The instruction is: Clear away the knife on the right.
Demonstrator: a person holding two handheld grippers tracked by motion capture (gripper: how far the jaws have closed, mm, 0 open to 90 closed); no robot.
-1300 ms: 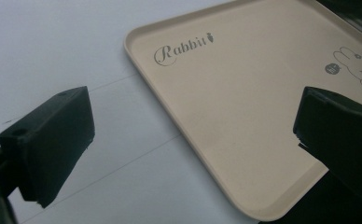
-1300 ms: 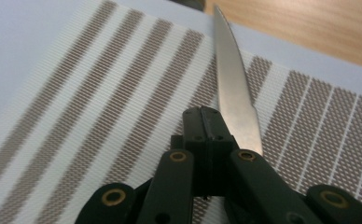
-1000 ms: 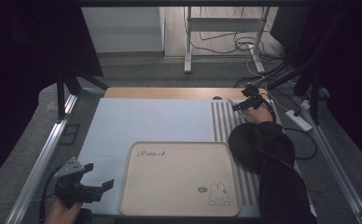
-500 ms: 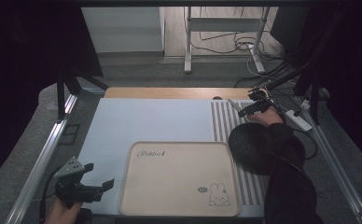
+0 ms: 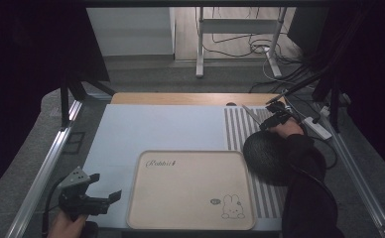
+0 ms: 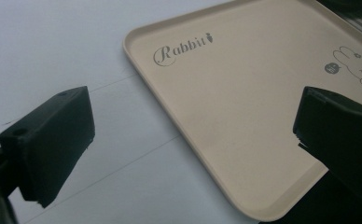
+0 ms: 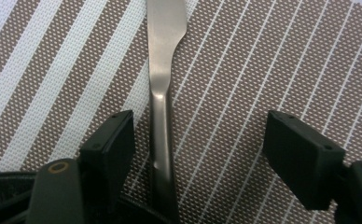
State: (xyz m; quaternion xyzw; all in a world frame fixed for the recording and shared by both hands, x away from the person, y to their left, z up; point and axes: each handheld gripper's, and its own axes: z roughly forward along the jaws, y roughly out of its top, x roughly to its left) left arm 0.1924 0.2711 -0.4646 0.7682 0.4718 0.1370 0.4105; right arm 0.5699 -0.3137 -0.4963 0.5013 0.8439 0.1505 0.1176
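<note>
We find the left tool (image 5: pixel 103 197) at the lower left of the high view, held low over the pale blue-grey surface (image 5: pixel 156 129), just beside the left edge of the beige rectangular plastic tray (image 5: pixel 190 218). In the left gripper view its two black jaws stand wide apart with nothing between them; the surface lies below the left jaw and the tray's near corner below the right one. The tray sits flat at the lower centre of the high view. We read the word "Rabbit" (image 6: pixel 181 48) in script near one corner, and a line-drawn rabbit (image 6: pixel 358 63) marks the opposite corner.

We find the right tool (image 5: pixel 275 117) at the upper right of the high view, over the brown-and-white striped woven placemat (image 5: pixel 235 129), which lies along the right side of the surface and touches the tray's right edge. In the right gripper view its jaws also stand apart, set either side of a plain silver metal table knife (image 7: pixel 163 93) without touching it. The knife lies flat on the placemat, its blade towards the top of that frame and its handle running down between the jaws, nearer the left jaw. A dark round woven object (image 5: pixel 265 156) rests on the placemat in the centre right of the high view, just below the right tool; we cannot tell what it is. The person's dark sleeve (image 5: pixel 307 198) crosses its right side.
</note>
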